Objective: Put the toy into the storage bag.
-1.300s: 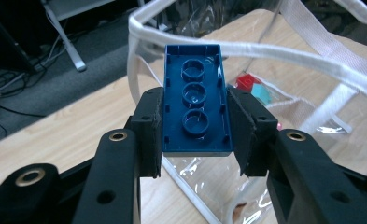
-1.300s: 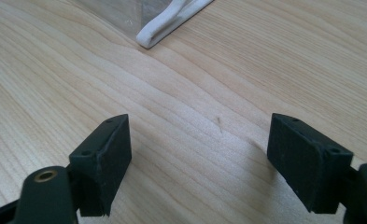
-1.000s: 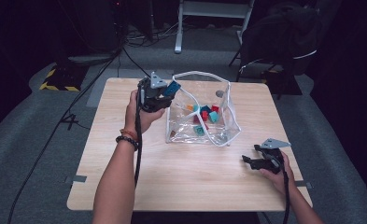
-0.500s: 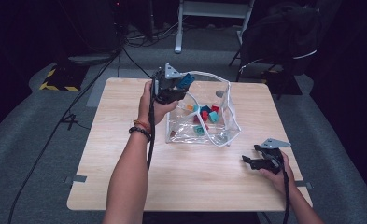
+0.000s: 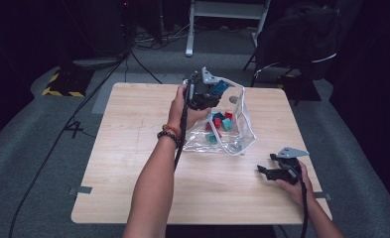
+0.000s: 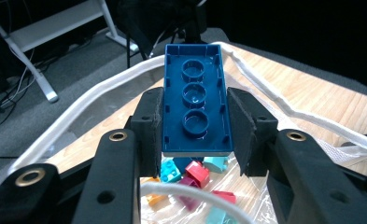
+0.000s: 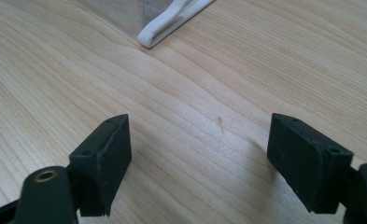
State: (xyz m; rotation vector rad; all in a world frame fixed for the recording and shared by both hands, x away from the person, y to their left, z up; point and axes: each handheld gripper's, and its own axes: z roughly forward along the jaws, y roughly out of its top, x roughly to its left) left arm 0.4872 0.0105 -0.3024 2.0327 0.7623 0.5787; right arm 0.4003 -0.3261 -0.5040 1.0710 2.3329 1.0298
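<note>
One blue brick (image 6: 194,99), pinched in my left tongs (image 6: 194,128) over the clear bag (image 5: 242,111), may clip its rim and bounce out; right tongs (image 7: 200,156) gape empty on the worktop (image 5: 133,148).

Dark room, grey carpet floor (image 5: 43,148) (cables), wood table (image 5: 128,129).

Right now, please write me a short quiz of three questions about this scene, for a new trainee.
1. True or false: the left gripper is shut on the blue brick.
2. Which way does the brick's hollow underside face in the left gripper view?
A. toward the camera
B. away from it
3. Fill in: the right gripper is ____ over bare table.

Key: 1 true. 2 A. 3 open. Loose bricks lie in the clear bag below.
</note>
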